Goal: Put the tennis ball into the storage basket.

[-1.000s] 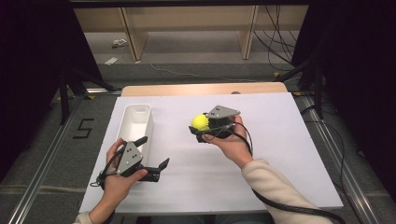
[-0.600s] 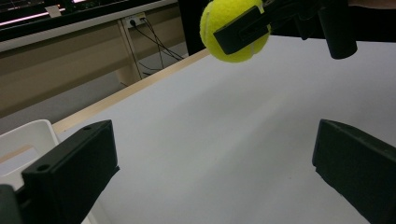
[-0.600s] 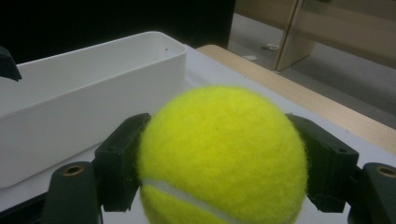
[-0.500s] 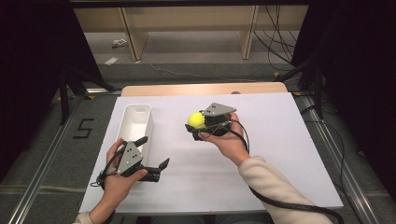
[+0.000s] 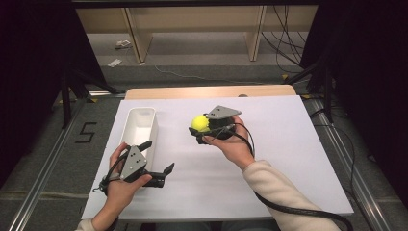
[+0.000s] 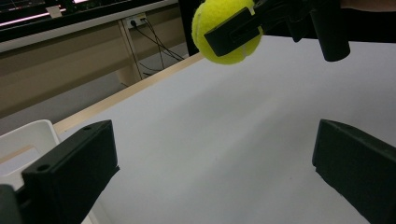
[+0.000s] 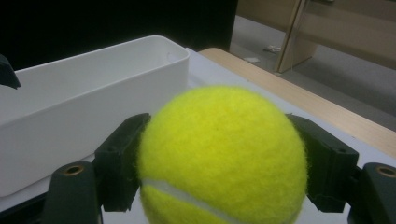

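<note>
A yellow-green tennis ball [image 5: 199,123] hangs above the middle of the white table, held between the jaws of my right gripper [image 5: 202,126]. In the right gripper view the ball [image 7: 222,156] is pinched from both sides, with the white bin [image 7: 84,112] beyond it to the left. My left gripper [image 5: 156,161] rests near the table's front left, open and holding nothing. From the left gripper view the ball [image 6: 226,32] shows high up, clear of the table [image 6: 224,140].
A long white bin [image 5: 139,130] lies along the left side of the white table [image 5: 288,144], just ahead of my left hand. A wooden strip [image 5: 207,91] edges the table's far side. Cables trail from both grippers.
My right gripper has carried the ball a little to the left, toward the bin. The left gripper has stayed put.
</note>
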Demonstrator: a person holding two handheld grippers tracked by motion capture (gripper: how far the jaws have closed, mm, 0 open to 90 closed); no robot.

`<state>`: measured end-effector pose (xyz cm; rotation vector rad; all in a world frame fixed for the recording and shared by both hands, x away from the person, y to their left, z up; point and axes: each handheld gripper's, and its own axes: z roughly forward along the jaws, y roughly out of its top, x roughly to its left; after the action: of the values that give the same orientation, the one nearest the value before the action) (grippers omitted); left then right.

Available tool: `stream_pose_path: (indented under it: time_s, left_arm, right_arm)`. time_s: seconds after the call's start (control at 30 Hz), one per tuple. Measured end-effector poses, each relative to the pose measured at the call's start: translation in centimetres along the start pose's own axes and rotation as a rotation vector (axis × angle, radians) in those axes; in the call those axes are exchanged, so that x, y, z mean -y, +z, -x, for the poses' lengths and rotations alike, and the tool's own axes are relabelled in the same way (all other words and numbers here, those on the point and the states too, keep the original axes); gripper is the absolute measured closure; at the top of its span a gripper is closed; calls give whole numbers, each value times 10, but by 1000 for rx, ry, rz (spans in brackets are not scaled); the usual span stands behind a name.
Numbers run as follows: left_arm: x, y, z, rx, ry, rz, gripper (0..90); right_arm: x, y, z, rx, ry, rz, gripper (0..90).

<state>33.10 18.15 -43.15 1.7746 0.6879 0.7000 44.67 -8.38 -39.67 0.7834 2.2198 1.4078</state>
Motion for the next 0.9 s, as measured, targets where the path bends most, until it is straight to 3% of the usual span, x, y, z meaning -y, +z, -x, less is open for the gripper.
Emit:
stream_pose_path:
  time_s: [0.6, 0.9]
  left_arm:
    - [0, 0, 0, 1, -2, 3, 0]
    - [0, 0, 2, 16, -26, -2, 0]
  right_arm:
    - [-11, 8, -6, -12, -7, 6, 267]
    - [-15, 12, -9, -15, -14, 10, 267]
